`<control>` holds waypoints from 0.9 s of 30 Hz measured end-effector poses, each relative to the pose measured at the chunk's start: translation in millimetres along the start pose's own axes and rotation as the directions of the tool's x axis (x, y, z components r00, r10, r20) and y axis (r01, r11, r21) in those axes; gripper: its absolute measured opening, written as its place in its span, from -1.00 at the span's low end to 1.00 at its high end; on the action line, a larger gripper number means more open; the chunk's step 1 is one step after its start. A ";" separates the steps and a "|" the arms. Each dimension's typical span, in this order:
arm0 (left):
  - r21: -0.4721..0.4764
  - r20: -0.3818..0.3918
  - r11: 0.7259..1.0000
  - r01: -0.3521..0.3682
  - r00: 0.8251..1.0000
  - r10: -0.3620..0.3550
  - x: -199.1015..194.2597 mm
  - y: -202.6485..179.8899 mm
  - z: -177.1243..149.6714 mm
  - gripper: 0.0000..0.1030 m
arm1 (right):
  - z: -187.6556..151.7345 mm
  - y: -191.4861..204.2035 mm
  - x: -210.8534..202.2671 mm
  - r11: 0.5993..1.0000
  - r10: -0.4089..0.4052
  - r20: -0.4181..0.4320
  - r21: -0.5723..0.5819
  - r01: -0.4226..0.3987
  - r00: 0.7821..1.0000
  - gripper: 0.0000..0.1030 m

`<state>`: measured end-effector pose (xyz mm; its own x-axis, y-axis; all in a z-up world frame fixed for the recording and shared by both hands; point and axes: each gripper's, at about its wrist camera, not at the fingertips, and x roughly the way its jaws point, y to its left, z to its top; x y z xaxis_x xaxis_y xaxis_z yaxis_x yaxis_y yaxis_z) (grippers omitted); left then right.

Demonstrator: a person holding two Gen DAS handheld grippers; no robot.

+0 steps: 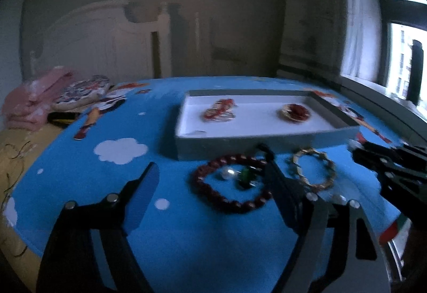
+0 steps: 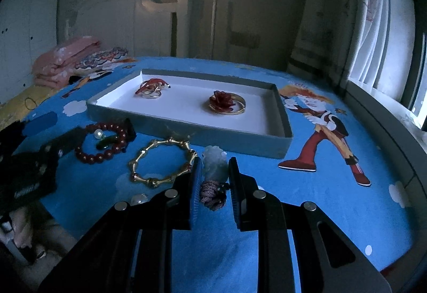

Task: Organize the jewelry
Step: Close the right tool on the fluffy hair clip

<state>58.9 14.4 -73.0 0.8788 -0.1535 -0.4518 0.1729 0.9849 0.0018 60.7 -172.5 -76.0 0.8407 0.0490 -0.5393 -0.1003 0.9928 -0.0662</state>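
Two grippers: left gripper (image 1: 210, 167) jaws wide apart over bead bracelet (image 1: 232, 183); right gripper (image 2: 212, 173) jaws straddling jade pendant (image 2: 214, 163), contact unclear.

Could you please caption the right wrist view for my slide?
Right tongs straddle a jade pendant beside a gold bracelet, before the tray.

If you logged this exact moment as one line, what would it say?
left gripper: open over red beads | right gripper: open around jade pendant | tray: two pieces | gold bracelet: on cloth
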 end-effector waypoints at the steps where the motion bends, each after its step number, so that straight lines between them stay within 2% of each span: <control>1: 0.019 0.011 1.000 0.017 1.000 -0.017 -3.3 -4.1 -0.7 0.50 | -0.3 -1.3 -0.3 1.000 -0.003 0.001 0.006 0.003 1.000 -0.61; 5: 0.109 0.024 0.992 0.066 0.997 -0.069 -9.0 -29.4 -5.6 0.35 | -6.2 -5.3 -4.2 1.000 -0.017 -0.007 0.019 0.017 1.000 -0.61; 14: 0.255 0.039 0.962 0.095 0.993 -0.109 -16.9 -83.8 -23.4 0.35 | -13.4 -20.2 -13.5 0.997 -0.048 -0.021 0.060 0.049 0.999 -0.61; 16: 0.280 0.041 0.955 0.103 0.992 -0.119 -16.6 -94.0 -26.4 0.27 | -13.6 -21.2 -14.1 0.997 -0.054 -0.021 0.058 0.055 0.998 -0.61; 21: 0.257 0.009 0.958 0.125 0.991 -0.132 -6.5 -97.4 -28.1 0.14 | -15.3 -26.7 -13.3 0.996 -0.062 -0.033 0.068 0.064 0.998 -0.61; 27: 0.215 0.008 0.973 0.087 0.996 -0.091 -1.5 -88.2 -25.0 0.14 | -15.6 -22.5 -13.4 0.995 -0.058 -0.026 0.075 0.060 0.998 -0.61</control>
<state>31.3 -70.3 -94.8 0.8628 -0.2429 -0.4433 0.3404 0.9275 0.1543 43.4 -197.2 -80.4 0.8307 -0.0119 -0.5566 -0.0095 0.9993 -0.0356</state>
